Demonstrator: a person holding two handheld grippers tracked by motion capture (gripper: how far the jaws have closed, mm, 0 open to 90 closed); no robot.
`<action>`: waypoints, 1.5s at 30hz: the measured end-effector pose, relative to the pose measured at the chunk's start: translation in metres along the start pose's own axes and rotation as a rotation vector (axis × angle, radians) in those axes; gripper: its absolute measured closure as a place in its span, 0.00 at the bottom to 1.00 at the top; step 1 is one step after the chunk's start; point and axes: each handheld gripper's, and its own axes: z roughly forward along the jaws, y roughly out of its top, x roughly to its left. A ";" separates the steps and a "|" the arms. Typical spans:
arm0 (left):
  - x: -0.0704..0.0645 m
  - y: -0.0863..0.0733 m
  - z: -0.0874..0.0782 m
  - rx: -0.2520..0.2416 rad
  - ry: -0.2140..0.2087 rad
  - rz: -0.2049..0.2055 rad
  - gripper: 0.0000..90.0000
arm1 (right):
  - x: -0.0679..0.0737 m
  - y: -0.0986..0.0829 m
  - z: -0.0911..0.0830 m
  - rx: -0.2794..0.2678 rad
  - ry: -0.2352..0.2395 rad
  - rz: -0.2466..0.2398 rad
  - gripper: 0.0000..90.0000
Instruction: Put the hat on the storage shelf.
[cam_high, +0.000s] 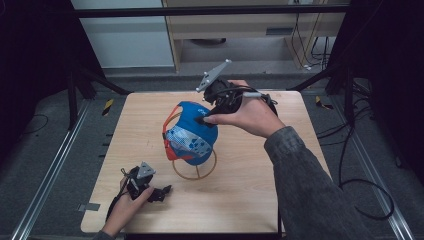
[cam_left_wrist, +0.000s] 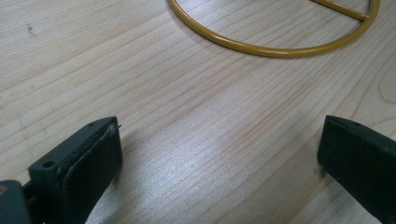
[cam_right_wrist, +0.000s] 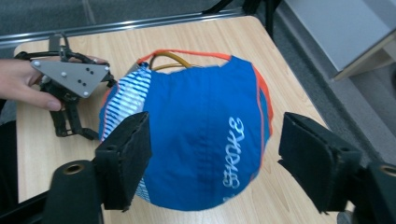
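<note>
Mid-table: blue cap (cam_high: 192, 131) sits on a yellow wire stand (cam_high: 196, 171), right gripper (cam_high: 210, 119) at its crown, jaws wide apart, nothing held.

Cap is soft fabric with orange trim and a patterned side panel, draped over the stand's top; the right gripper view shows the cap (cam_right_wrist: 201, 140) between the spread jaws of the right gripper (cam_right_wrist: 212, 154), not pinched. Judged light, floppy and not fragile; it will deform under the pads and could drag the light stand if pulled sideways. Best hold looks like a fold of crown cloth or the trimmed edge, lifting straight up. Left gripper (cam_high: 161, 192) rests low on the wooden table (cam_high: 250, 200) near the stand's ring base (cam_left_wrist: 275, 46), jaws wide, empty, well apart from the cap.
</note>
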 end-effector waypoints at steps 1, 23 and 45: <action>0.000 0.000 0.000 0.000 0.000 0.000 0.00 | 0.000 -0.003 -0.001 -0.009 -0.007 0.010 0.26; 0.001 0.000 0.000 0.002 -0.003 0.002 0.00 | 0.004 -0.121 -0.019 -0.108 -0.160 0.211 0.18; 0.010 -0.001 -0.001 0.002 0.028 -0.025 0.00 | 0.025 -0.214 0.003 -0.127 -0.242 0.350 0.14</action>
